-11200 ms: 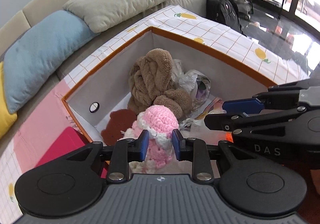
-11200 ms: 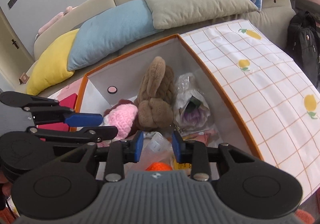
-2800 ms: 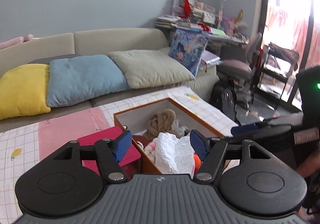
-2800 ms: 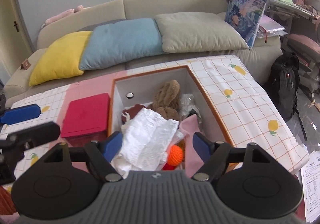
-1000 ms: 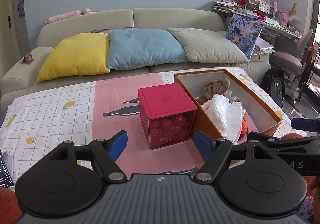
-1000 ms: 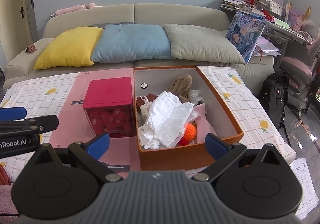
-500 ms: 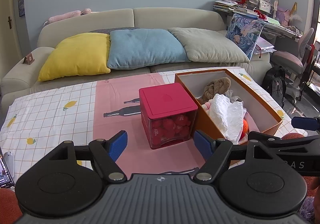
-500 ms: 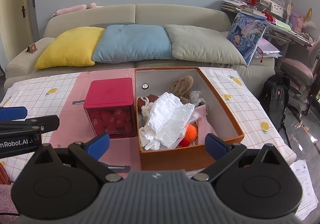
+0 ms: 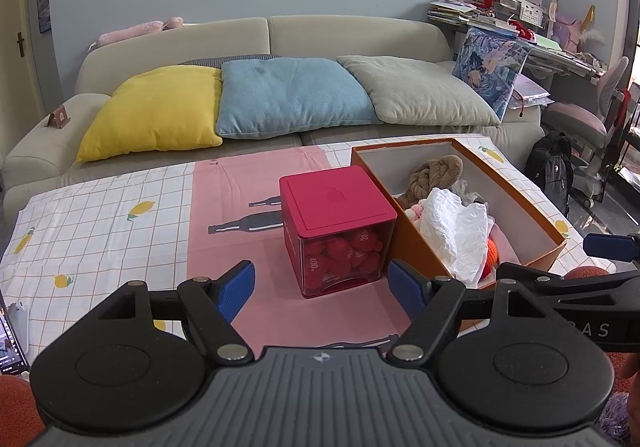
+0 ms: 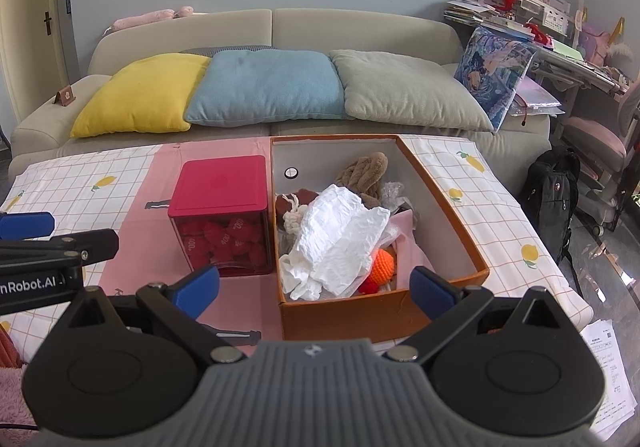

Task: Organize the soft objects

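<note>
Across the lower half of both frames, the left gripper [image 9: 320, 285] and right gripper [image 10: 315, 288] are hanging with jaws wide and empty, while the soft objects [image 10: 340, 243] are sitting heaped in the orange box [image 10: 344, 317] mid-frame, suggesting packing is finishing and any next move is calling for a leftover item

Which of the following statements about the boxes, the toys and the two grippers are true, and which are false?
1. The red cube box has its lid on. True.
2. The orange box stands left of the red cube box. False: it stands on its right, close beside it.
3. The white crumpled cloth lies on top in the orange box. True.
4. The right gripper holds the orange knitted ball. False: its jaws are open and empty.
5. The left gripper is open. True.
</note>
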`<state>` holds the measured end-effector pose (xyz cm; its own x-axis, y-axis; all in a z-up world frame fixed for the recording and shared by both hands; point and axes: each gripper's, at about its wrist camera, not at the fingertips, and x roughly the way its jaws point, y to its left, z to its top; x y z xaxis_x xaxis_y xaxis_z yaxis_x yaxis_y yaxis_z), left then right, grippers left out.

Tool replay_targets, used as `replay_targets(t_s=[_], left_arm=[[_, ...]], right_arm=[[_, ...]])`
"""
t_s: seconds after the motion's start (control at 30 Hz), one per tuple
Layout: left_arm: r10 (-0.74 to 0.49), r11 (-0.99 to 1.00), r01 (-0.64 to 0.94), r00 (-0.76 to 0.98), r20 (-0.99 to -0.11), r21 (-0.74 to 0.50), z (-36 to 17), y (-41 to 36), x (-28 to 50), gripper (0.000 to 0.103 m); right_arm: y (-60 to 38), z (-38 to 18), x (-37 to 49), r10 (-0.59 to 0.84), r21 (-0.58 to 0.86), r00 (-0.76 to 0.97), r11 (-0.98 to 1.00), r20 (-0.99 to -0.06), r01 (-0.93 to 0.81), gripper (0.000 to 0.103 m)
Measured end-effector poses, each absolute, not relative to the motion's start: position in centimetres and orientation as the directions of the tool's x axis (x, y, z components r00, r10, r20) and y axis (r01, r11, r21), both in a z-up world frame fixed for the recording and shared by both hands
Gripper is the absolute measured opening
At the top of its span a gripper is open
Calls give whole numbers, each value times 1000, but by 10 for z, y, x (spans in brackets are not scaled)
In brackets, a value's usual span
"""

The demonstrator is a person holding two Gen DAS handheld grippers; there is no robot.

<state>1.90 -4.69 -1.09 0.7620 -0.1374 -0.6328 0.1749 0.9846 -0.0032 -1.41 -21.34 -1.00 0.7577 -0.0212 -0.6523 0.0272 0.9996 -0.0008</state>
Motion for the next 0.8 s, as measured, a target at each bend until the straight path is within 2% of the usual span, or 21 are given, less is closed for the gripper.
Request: replay_targets(t_s=[0.8], left_arm=[[-132,986,165,762,-634,-6,-12,-41,22,89]], right_arm=[[-211,-11,-12,-9,1,754,1000,-657,12,99]])
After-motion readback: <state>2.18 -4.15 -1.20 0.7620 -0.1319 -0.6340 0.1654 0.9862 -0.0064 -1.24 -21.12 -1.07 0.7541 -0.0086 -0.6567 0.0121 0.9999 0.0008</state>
